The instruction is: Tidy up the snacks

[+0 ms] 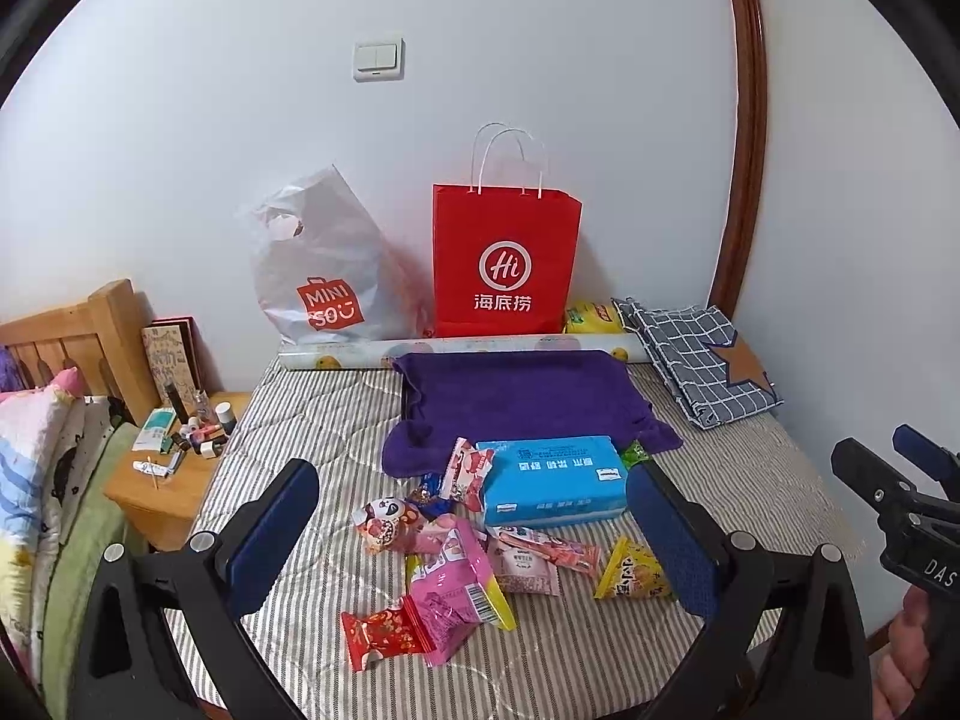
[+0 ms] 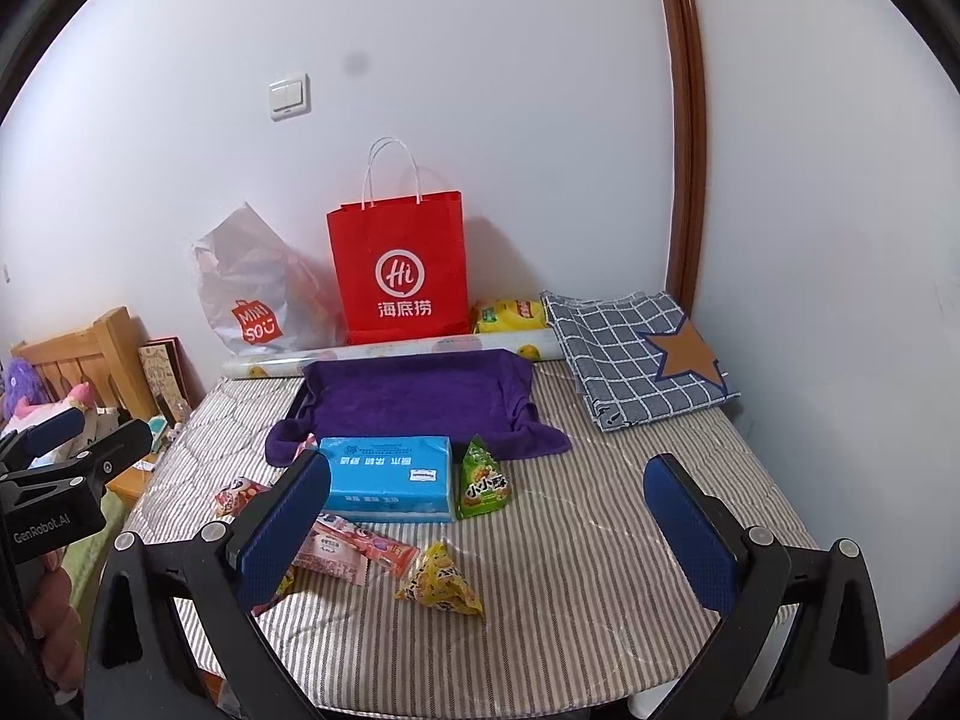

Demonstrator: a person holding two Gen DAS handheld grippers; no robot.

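Snack packets (image 1: pixel 462 564) scattered, apparently untouched

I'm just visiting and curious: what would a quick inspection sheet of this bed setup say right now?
Surface: striped mattress, partly covered by a purple towel.
Job's things: snack packets scattered near a blue tissue pack; green packet and yellow packet lie apart.
Clutter: red paper bag, white plastic bag, checked cloth.
Grippers: left gripper and right gripper open, empty.
Cables: nothing seen.
Surroundings: white wall, light switch, nightstand.
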